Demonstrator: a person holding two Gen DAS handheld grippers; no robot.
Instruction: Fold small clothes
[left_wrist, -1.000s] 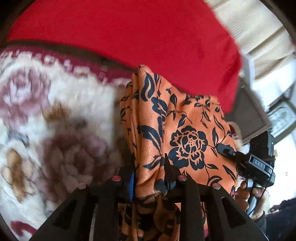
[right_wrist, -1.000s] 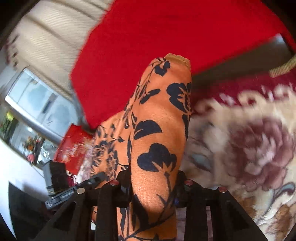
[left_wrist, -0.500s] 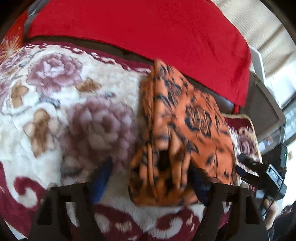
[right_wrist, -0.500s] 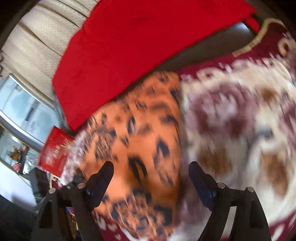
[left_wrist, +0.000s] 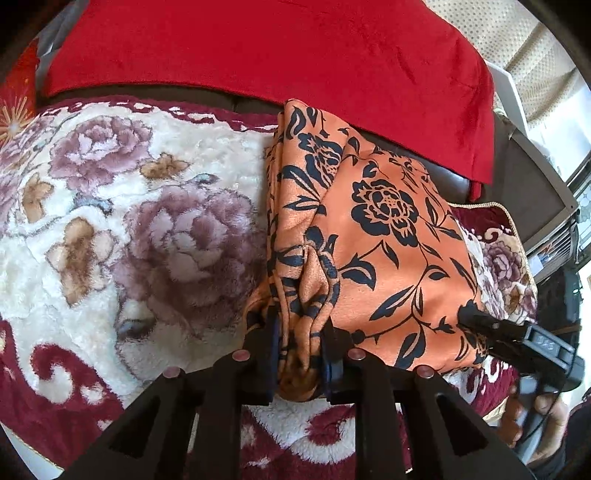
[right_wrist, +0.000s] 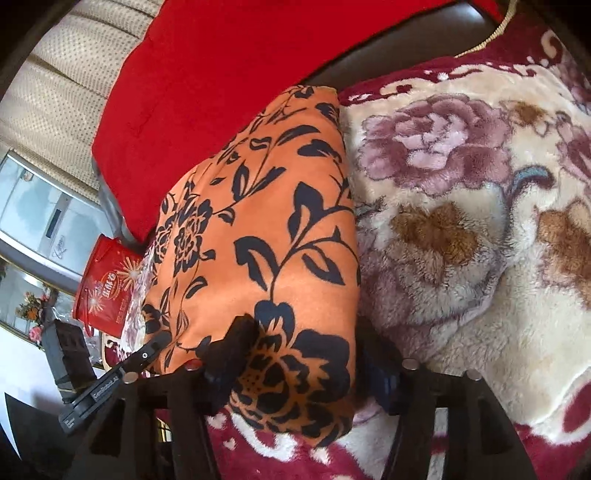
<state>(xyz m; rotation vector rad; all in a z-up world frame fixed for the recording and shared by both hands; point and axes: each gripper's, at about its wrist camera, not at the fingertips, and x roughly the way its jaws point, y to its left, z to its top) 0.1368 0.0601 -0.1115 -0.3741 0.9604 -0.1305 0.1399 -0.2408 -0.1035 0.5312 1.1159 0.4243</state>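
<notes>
1. The orange floral garment (left_wrist: 373, 236) now lies folded on the flowered plush blanket (left_wrist: 147, 229), its far edge against the red cushion (left_wrist: 258, 48). A second ago it hung lifted between both tools, clear of the blanket; it has since been laid down.

2. The left tool (left_wrist: 301, 350) is clamped on a bunched near corner of the garment, at the edge farthest from the red cushion. Half a second ago its jaws stood wide around that corner; they have since shut on it.

3. The right tool (right_wrist: 306, 354) straddles the garment's other near corner. Its jaws are closing, cloth lies between them, but the pads do not visibly press it. A second ago this tool held the cloth pinched.

4. Judgement: the lay-down is complete and both tools are re-gripping the near edge, probably for a further fold toward the red cushion.

5. Risk: the bunched left corner may fold unevenly.
</notes>
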